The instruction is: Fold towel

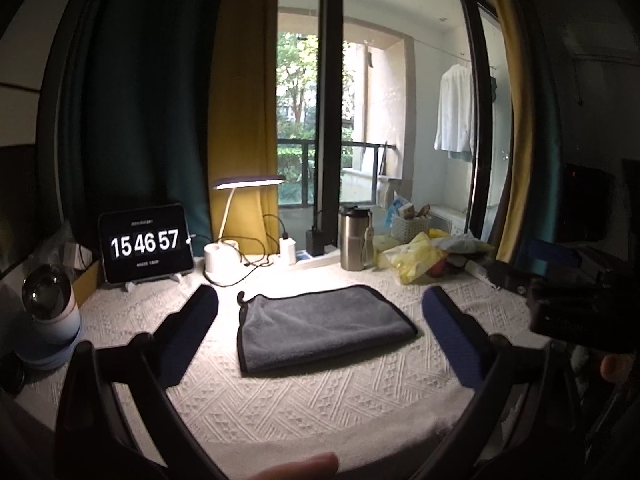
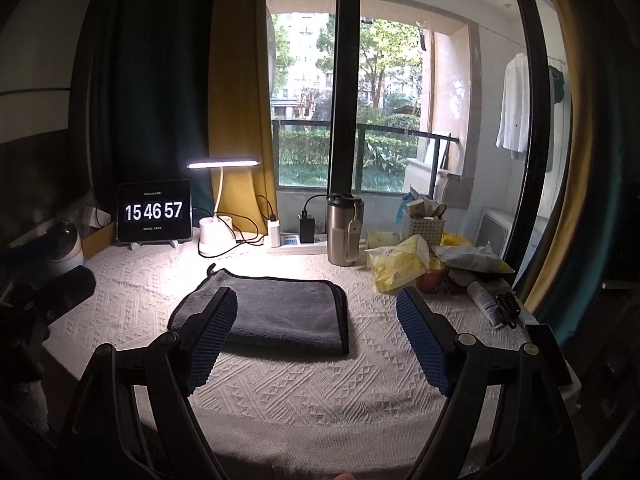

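Nearest to the cameras are the two pairs of tongs. The left tongs [image 1: 320, 320] are spread wide and hold nothing; their blue pads stand on either side of the towel without touching it. The right tongs [image 2: 316, 332] are also spread wide and empty, and the left pad hides a small part of the towel's near left corner in the right wrist view.

Between them, in the middle of the bench [image 1: 304, 400], which has a white patterned cover, lies the grey towel [image 1: 324, 326]. It is already folded into a flat rectangle with more than one layer, the thick folded edge on the right side and a small hanging loop at the far left corner. I judge that the folding is mostly or fully done; perhaps one more fold remains, but the pictures cannot decide this.

Farther away stand a tablet clock [image 1: 146, 243], a lit desk lamp [image 1: 224, 240], a steel tumbler [image 1: 355, 238] and yellow packets [image 1: 416, 258], all well apart from the towel. Behind them is the window.
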`<state>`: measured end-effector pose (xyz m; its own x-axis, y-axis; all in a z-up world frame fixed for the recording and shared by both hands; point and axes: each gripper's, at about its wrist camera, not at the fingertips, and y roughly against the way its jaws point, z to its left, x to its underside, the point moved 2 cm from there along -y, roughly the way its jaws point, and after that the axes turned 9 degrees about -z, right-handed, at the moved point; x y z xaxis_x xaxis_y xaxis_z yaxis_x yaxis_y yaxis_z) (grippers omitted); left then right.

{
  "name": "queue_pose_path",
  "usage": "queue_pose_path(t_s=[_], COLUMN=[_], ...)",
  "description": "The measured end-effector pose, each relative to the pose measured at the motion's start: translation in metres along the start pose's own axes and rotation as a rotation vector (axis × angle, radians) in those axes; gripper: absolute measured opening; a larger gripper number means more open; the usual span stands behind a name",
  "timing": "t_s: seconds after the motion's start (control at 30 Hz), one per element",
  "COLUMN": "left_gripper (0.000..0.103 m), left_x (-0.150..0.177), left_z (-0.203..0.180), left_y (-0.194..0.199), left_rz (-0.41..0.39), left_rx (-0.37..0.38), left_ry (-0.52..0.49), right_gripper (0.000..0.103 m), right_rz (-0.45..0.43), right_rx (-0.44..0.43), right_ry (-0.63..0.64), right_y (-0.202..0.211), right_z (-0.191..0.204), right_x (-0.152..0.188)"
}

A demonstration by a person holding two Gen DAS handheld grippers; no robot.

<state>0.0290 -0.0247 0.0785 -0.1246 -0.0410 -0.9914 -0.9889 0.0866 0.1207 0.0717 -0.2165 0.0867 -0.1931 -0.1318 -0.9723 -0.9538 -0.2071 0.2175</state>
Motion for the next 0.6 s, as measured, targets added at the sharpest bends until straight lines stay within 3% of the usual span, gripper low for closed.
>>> queue_pose_path(t_s=[0.4,0.6], left_gripper=[0.103,0.103], left_x=[0.009,0.017], left_z=[0.013,0.021], left_y=[0.037,0.046], left_rz=[-0.089,-0.124], left_rx=[-0.006,-0.066], left_ry=[0.004,0.006], right_gripper=[0.085,0.085], right_rz=[-0.095,-0.148], right_rx=[-0.017,-0.018], right_ry=[-0.011,0.000], right_y=[0.047,0.063], right_z=[0.011,0.016], right_x=[0.008,0.015])
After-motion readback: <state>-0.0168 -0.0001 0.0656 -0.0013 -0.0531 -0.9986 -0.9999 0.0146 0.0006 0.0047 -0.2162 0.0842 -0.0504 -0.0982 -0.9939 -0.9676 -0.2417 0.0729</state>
